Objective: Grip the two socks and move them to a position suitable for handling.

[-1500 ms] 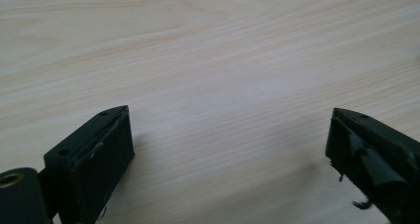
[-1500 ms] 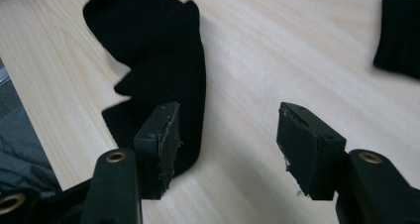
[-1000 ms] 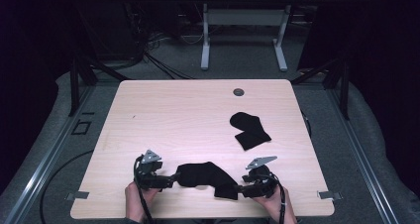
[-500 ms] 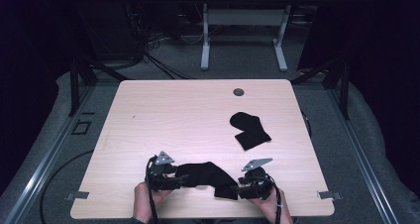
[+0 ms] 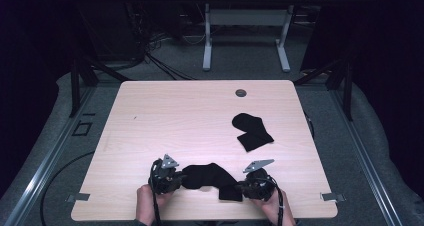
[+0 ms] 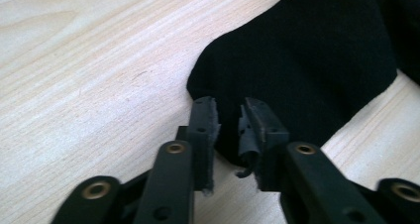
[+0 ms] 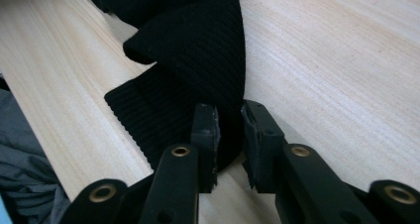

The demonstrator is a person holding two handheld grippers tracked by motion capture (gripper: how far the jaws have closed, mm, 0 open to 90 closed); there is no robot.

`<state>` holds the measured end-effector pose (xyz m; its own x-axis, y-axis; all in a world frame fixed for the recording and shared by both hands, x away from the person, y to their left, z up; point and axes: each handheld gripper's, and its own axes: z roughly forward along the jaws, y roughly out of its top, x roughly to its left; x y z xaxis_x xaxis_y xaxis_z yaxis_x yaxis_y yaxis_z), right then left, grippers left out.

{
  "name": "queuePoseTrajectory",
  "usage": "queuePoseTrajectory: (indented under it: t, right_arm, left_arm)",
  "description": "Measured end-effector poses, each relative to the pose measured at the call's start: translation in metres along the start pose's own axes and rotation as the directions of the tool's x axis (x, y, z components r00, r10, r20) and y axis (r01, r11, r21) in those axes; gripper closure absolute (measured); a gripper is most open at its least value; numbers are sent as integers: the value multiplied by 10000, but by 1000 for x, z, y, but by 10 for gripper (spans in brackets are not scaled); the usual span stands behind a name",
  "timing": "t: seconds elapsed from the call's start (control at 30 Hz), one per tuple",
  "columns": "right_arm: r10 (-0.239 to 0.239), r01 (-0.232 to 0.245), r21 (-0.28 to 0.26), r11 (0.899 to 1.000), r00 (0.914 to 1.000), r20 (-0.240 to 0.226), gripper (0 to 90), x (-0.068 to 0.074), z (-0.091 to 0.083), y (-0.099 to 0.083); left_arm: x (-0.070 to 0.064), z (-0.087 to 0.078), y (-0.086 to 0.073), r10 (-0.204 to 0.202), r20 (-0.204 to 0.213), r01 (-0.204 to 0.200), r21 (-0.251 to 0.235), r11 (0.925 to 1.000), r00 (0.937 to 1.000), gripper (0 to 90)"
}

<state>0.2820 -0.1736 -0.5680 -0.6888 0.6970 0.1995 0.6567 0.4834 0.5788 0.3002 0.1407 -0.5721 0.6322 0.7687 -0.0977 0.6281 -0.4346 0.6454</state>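
Observation:
A black sock (image 5: 210, 176) lies bunched near the table's front edge, humped up in the middle. My left gripper (image 5: 176, 179) is shut on its left end, the toe (image 6: 307, 50) spreading out beyond the jaws (image 6: 229, 115). My right gripper (image 5: 241, 189) is shut on the ribbed cuff end (image 7: 198, 40), the fabric folding over just ahead of the jaws (image 7: 229, 120). Both hands rest low at the front edge, grippers pointing inward at each other.
A second black sock (image 5: 252, 131), folded over, lies at the right middle of the wooden table (image 5: 175, 116). A round cable grommet (image 5: 241, 92) sits near the far edge. Grey clothing (image 7: 25, 184) shows below the table's front edge.
The left gripper has moved right, toward the right gripper, carrying its end of the sock. The sock has gone from stretched out to bunched up. The right gripper has barely moved.

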Motion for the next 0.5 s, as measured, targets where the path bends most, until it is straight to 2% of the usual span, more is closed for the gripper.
queuePoseTrajectory:
  t: [0.1, 0.2, 0.33, 0.43, 0.5]
  right_arm:
    - [52, -51, 92, 9999, 9999, -157, 715, -1, -1, -1]
    - [252, -253, -10, 9997, 9992, -309, 753, -3, -3, -3]
    - [164, -163, 78, 9998, 9997, -157, 847, -5, -4, -4]
    - [213, -213, -2, 9998, 9998, -29, 862, -5, -4, -4]
    - [46, -48, 86, 10000, 9997, 236, 866, -6, -5, -3]
  left_arm:
    - [-1, 0, 0, 132, -83, -131, 56, 9999, 9999, 805]
    - [-3, 0, -1, 259, -258, -259, 25, 9997, 9993, 822]
    - [-2, 0, -1, 193, -168, -194, -16, 9998, 9997, 831]
    - [0, -1, -1, 39, -8, -39, -31, 10000, 10000, 834]
    - [0, -1, -1, 43, 18, -43, -24, 10000, 10000, 835]
